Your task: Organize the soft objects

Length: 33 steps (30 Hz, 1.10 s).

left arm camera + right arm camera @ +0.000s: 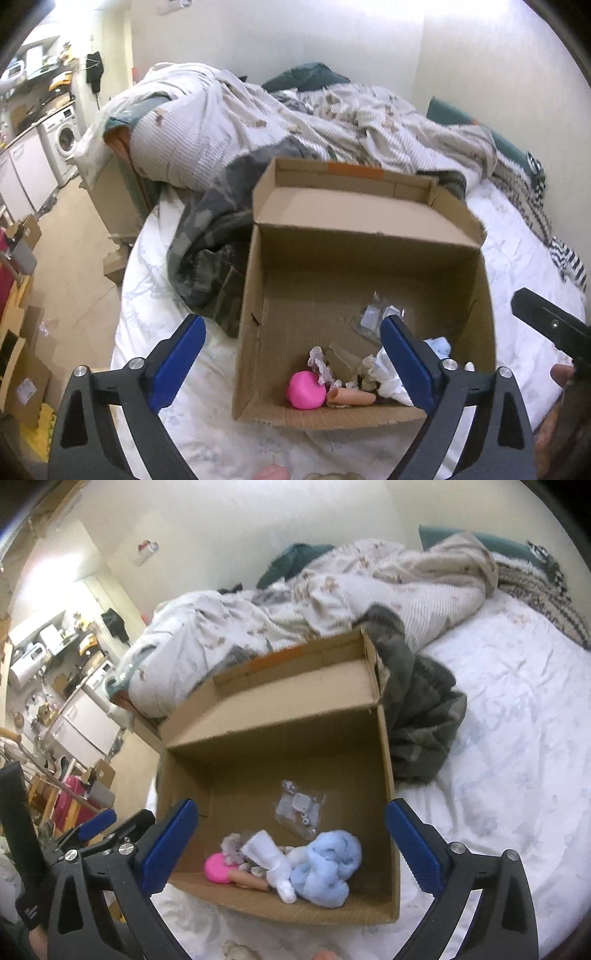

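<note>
Landmark: the cardboard box (384, 768) sits open on the white bed sheet (498, 738); I place everything against it.

My left gripper (291, 363): spread wide and empty, hovering above the box's near-left corner; one pad is outside the left wall, the other over the contents.

My right gripper (288, 843): also spread wide with nothing between its pads, hovering over the box's near side.

Soft things already in the box: a pale blue fluffy bundle (325, 867), a white sock-like cloth (273, 864), a pink ball (218, 871), a flesh-toned doll limb (251, 880) and a bit of lace trim (319, 363), all heaped against the near wall.

Also in the box: a small clear plastic bag (301, 808) of hardware lying flat towards the middle of the floor, apart from the heap.

Still outside the box: a beige plush shape (236, 950) and something pinkish (271, 472) just in front of the near wall, at the bottom edge of my views; too cropped to name.

Handling, as I judge it: these are light and squashy, so they will sag and could slip from a shallow pinch.

Where to grip: I would bite deep into the bulk of the plush, not a loose limb or edge, then lift it clear of the near wall.

Risk: the box is light cardboard and may shift if I bump the wall.
</note>
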Tool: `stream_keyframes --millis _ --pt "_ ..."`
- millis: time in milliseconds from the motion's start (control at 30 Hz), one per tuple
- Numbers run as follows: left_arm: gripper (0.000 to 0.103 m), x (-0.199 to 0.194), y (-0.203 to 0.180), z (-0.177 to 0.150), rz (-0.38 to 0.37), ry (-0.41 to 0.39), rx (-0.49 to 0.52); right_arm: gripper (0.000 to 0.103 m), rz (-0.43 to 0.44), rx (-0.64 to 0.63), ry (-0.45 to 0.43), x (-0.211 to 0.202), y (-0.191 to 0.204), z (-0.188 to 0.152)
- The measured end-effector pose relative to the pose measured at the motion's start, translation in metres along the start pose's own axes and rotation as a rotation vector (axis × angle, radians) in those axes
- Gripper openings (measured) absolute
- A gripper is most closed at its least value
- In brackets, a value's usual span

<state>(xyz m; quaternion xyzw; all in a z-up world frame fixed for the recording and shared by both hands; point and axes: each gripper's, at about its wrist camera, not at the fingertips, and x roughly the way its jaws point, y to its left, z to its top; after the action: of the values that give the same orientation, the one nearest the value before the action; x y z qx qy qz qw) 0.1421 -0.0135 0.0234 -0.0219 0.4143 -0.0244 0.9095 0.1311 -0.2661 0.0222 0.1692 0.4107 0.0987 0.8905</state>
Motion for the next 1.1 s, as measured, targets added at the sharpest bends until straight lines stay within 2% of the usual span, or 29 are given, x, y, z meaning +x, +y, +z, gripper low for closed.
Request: stream_keyframes --millis 167,400,467,600,733,867,1100 --pt "0.102 -0.032 0.008 -0.002 -0.011 -0.037 -0.026 0.103 -0.007 -0.032 -0.056 -0.033 0.012 -0.004" --pt "0.102 -0.061 0.009 -0.019 -0.023 -0.039 0.008 0.103 -0.023 -0.064 -0.080 -0.059 0.023 -0.018" --pt "0.102 -0.063 0.009 -0.027 -0.062 -0.018 0.018 0.103 -0.034 -0.076 -0.078 -0.062 0.024 -0.024" --pt "0.102 -0.068 0.008 -0.045 -0.023 -0.030 0.043 0.103 -0.051 -0.108 -0.079 -0.063 0.024 -0.041" --pt "0.102 -0.068 0.008 -0.053 -0.020 -0.036 0.043 0.103 -0.074 -0.131 -0.075 -0.061 0.022 -0.056" --pt "0.102 -0.068 0.005 -0.056 0.010 -0.061 0.070 0.103 -0.074 -0.136 -0.065 -0.058 0.022 -0.059" --pt "0.102 -0.062 0.011 -0.053 -0.001 -0.035 0.028 0.103 -0.093 -0.149 -0.054 -0.051 0.025 -0.059"
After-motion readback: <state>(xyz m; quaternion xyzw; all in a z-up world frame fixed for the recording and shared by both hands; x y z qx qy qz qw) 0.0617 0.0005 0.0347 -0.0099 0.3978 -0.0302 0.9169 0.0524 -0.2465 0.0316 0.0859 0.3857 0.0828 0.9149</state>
